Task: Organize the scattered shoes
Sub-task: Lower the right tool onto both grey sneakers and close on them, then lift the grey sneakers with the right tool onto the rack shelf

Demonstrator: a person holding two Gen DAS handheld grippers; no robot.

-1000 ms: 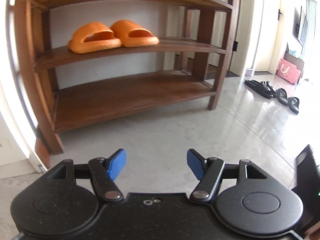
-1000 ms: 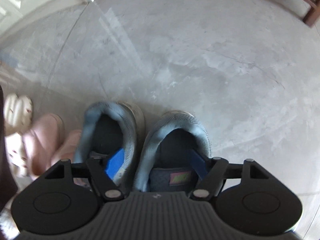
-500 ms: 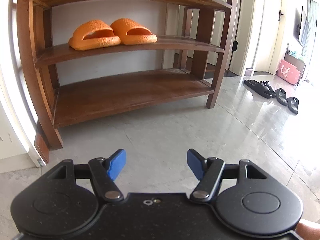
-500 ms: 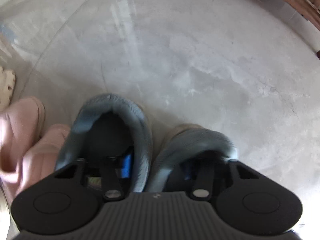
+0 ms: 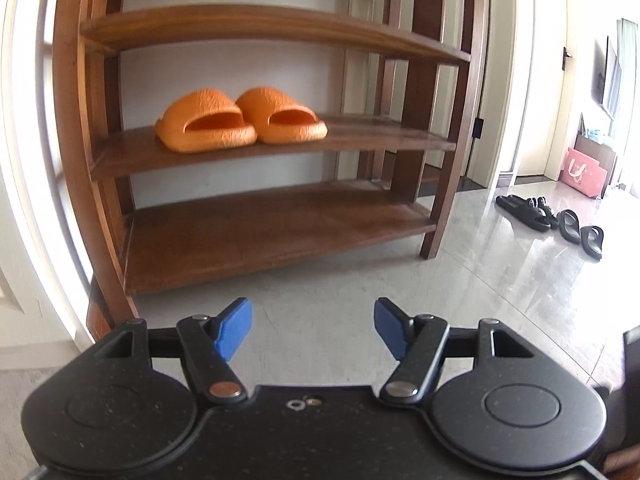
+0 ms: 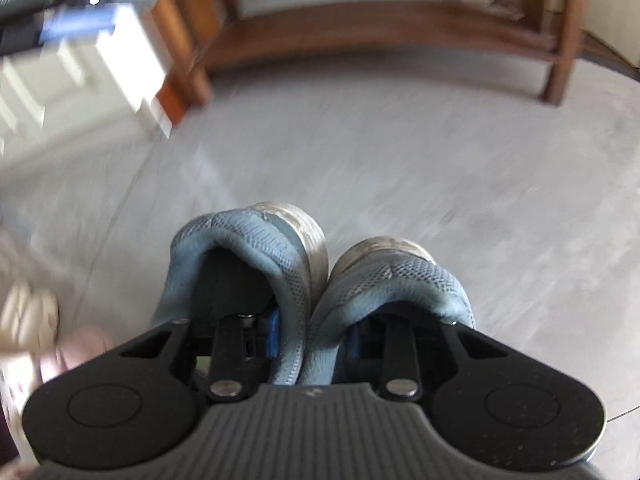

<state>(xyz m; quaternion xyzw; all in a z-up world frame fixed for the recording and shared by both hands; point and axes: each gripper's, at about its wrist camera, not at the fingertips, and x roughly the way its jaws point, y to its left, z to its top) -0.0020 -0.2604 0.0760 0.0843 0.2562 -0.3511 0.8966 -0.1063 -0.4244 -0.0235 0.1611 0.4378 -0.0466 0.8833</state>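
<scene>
My right gripper [image 6: 312, 336] is shut on a pair of blue-grey sneakers [image 6: 256, 256]. It pinches their inner collars together, one finger inside each shoe, and holds them off the grey floor facing the wooden shoe rack [image 6: 360, 36]. My left gripper [image 5: 313, 330] is open and empty, held in front of the rack [image 5: 272, 224]. A pair of orange slides [image 5: 240, 124] sits on the rack's middle shelf at the left. The bottom shelf is bare.
Several black sandals [image 5: 552, 220] lie on the floor to the right near a pink bag [image 5: 582, 172]. Pink and white slippers [image 6: 48, 340] lie at the left edge of the right wrist view. A white door panel [image 6: 80, 80] stands left of the rack.
My right gripper closed on the sneakers' inner collars and lifted them, tilting up toward the rack. My left gripper rose and drew a little nearer the rack, still open.
</scene>
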